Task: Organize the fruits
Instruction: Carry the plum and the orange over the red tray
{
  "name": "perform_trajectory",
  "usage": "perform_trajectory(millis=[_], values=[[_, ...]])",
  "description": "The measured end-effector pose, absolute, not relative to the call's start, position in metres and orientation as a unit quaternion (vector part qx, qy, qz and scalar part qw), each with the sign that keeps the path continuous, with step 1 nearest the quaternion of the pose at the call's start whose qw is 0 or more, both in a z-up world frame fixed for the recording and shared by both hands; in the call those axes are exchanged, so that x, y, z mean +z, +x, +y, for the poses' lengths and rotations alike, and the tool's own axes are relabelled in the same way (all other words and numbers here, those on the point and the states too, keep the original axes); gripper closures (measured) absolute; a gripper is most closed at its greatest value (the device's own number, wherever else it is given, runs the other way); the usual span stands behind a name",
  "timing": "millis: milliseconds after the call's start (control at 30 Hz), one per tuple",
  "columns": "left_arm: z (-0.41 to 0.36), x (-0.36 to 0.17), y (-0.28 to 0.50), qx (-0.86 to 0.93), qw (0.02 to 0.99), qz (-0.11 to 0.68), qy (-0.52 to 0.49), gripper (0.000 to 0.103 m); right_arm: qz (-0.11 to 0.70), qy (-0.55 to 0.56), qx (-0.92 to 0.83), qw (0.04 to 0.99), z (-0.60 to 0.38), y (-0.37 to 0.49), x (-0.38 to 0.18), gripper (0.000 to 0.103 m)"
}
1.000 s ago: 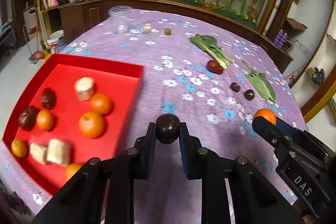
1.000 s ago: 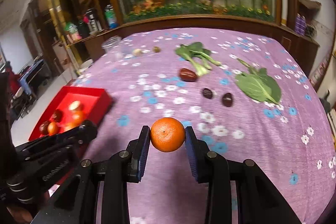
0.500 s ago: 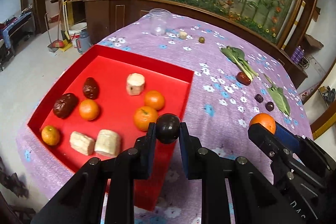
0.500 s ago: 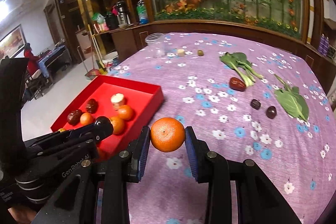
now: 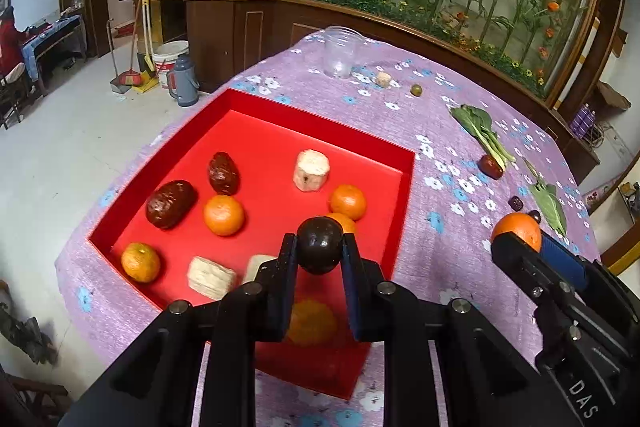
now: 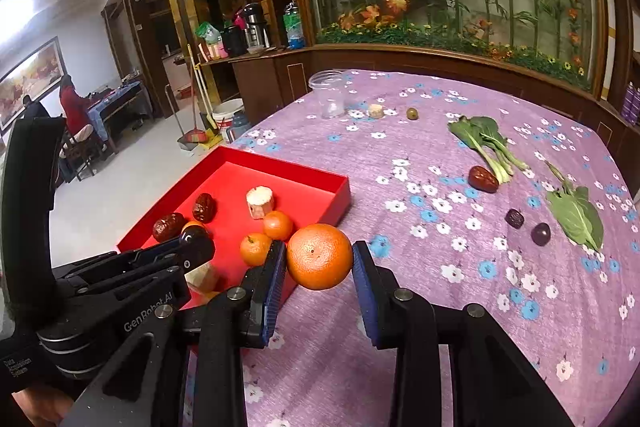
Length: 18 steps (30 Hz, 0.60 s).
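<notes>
The left gripper holds a dark plum pinched between its fingertips, over the near right part of the red tray. Under and ahead of it the tray floor carries oranges, two dates and pale cut chunks; one orange lies directly below the jaws, blurred. The barest patch of tray floor lies ahead and to the left of the plum, toward the far wall. The tray's right wall runs just right of the gripper, and its near corner sits below the right finger.

The right gripper clamps an orange at its widest, above the purple cloth just right of the tray's right wall. The left gripper's tip with its plum shows to the left, over the tray. Ahead and to the right the cloth lies open up to a date, two small dark fruits and greens. Farther off stand a clear jar, a pale chunk and what looks like an olive, too small to be sure. The cloth's left edge drops off just beyond the tray.
</notes>
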<state>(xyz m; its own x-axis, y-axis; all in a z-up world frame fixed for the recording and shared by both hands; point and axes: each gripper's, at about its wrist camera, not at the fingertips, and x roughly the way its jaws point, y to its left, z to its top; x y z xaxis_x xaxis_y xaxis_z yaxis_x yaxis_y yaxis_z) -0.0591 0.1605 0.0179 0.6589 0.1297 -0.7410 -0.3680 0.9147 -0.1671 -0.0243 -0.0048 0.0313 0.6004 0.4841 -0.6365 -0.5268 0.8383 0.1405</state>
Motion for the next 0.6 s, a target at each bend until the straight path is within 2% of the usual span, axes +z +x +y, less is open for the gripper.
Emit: perform_trajectory(millis=[600], values=[[0.221, 0.003, -0.042, 0.204, 0.877, 0.408, -0.152, 0.082, 0.352, -0.045, 0.318, 0.879, 0.047, -0.003, 0.025, 0.066]])
